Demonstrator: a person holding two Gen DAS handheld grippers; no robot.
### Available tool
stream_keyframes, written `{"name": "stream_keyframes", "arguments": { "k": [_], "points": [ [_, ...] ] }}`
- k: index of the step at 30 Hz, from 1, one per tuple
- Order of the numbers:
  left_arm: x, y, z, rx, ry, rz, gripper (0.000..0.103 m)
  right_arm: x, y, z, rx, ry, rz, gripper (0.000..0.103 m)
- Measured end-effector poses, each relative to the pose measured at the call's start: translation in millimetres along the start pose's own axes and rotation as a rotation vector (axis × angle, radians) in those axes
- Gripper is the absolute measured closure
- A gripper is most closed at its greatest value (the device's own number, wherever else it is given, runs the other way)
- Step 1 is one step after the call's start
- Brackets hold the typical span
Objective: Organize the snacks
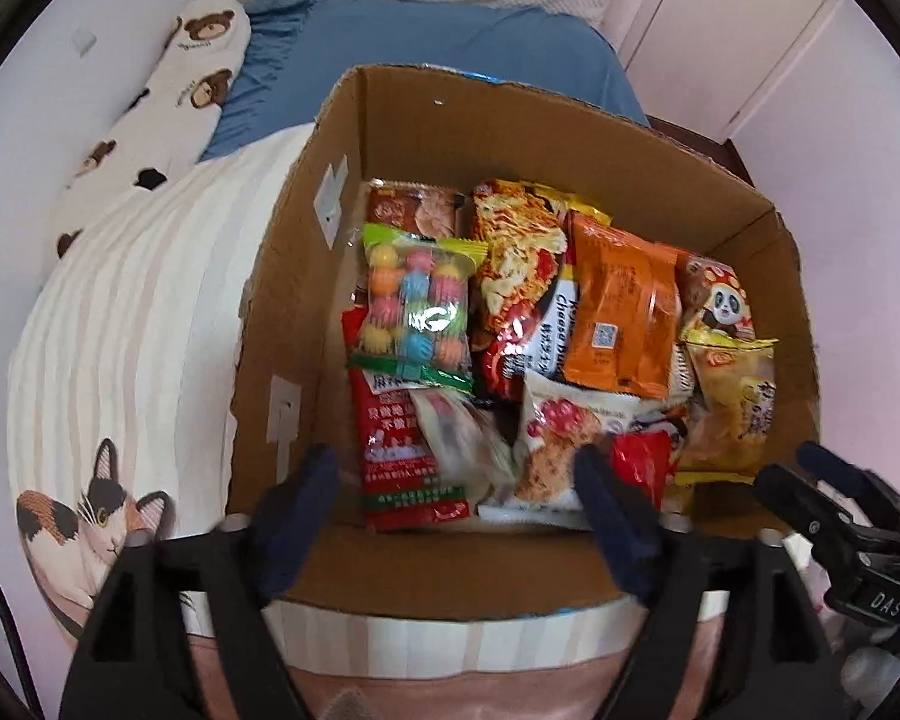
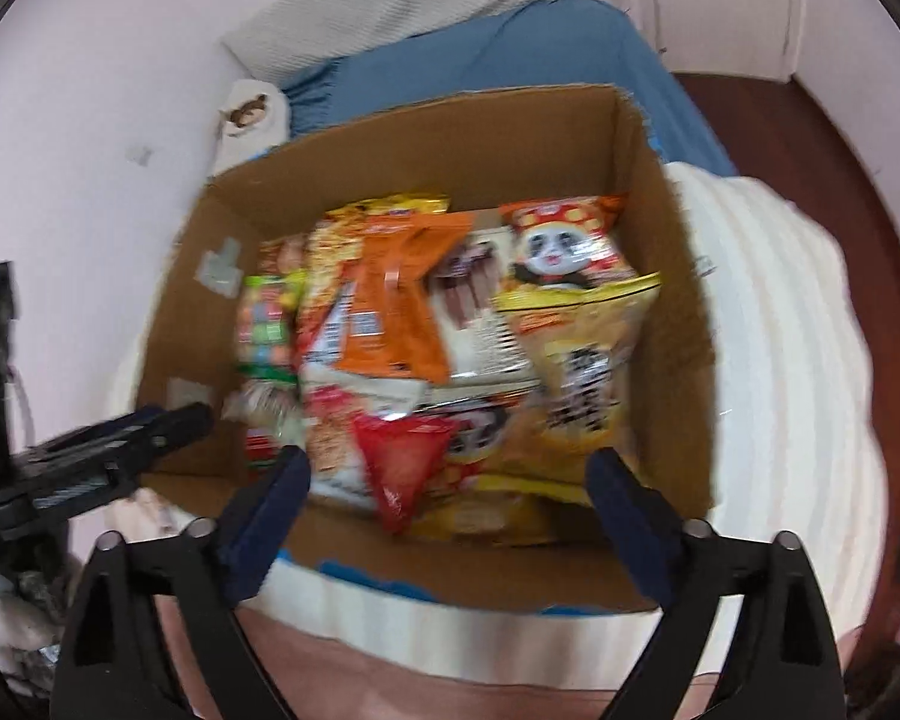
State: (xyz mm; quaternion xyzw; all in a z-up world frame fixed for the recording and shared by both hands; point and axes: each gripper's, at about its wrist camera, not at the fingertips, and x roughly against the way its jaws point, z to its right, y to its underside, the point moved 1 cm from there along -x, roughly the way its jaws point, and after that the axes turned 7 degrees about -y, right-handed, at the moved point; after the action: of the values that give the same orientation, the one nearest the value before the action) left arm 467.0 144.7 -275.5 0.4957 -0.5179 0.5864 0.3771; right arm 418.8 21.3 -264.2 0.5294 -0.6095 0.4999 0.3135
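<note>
Snacks [image 1: 618, 312] in cardboard box [image 1: 510, 138] on striped bedspread [image 1: 150, 300], both grippers' jaws apart, empty

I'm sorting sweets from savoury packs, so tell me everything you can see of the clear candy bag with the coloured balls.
The candy bag is a clear plastic pouch with crimped green seals at top and bottom, showing round candies in pink, orange, yellow, green and blue. It looks sealed and full. It lies roughly flat, long side running front to back, at the left side of the cardboard box, on top of other packs: a brown packet behind it and a red packet in front. Neither gripper touches it.
</note>
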Motion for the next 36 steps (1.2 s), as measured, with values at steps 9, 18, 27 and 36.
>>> {"name": "stream_keyframes", "arguments": {
  "k": [9,18,27,36],
  "points": [
    [-21.0,9.1,11.3,-0.021,-0.054,0.002,0.001,-5.6,4.8,5.8,0.019,0.117,0.008,0.003],
    [6.2,14.7,21.0,-0.034,-0.07,0.057,0.001,12.6,15.2,-4.2,0.042,0.16,0.057,0.003],
    [66.0,36.8,23.5,-0.013,-0.093,0.172,0.001,75.6,41.1,-21.3,0.08,0.187,0.182,0.003],
    [133.3,87.1,30.9,-0.03,-0.083,0.274,0.001,152.3,94.3,-42.0,0.086,0.17,0.295,0.002]
  ]
}}
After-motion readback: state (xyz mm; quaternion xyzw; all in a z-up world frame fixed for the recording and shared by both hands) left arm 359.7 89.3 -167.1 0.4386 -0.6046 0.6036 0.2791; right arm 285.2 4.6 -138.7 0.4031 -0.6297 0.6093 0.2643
